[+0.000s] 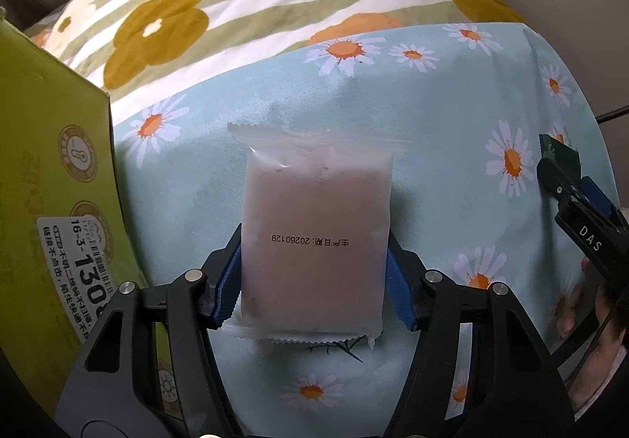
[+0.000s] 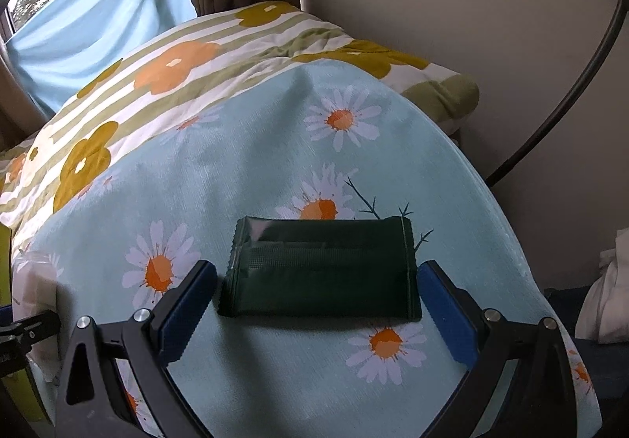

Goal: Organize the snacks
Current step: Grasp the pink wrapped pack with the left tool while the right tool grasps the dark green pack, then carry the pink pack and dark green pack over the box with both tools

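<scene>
The open right gripper (image 2: 316, 304) straddles a dark green packet (image 2: 320, 269) lying crosswise, apparently untouched, while the left gripper (image 1: 314, 273) clamps a pale packet (image 1: 314, 237) lengthwise.

**Colours and patterns on the bed**

The daisy cloth (image 2: 243, 178) is pale blue with white, orange-centred flowers. Behind it, the striped quilt (image 2: 165, 56) shows sage-green and white bands with orange and mustard blossoms. The translucent snack packet (image 1: 314, 229) looks dusty pink with black date print. The foil snack packet (image 2: 320, 269) is dark green. The cardboard box (image 1: 51, 162) is yellow-green. Gripper pads (image 2: 184, 314) are blue.
</scene>
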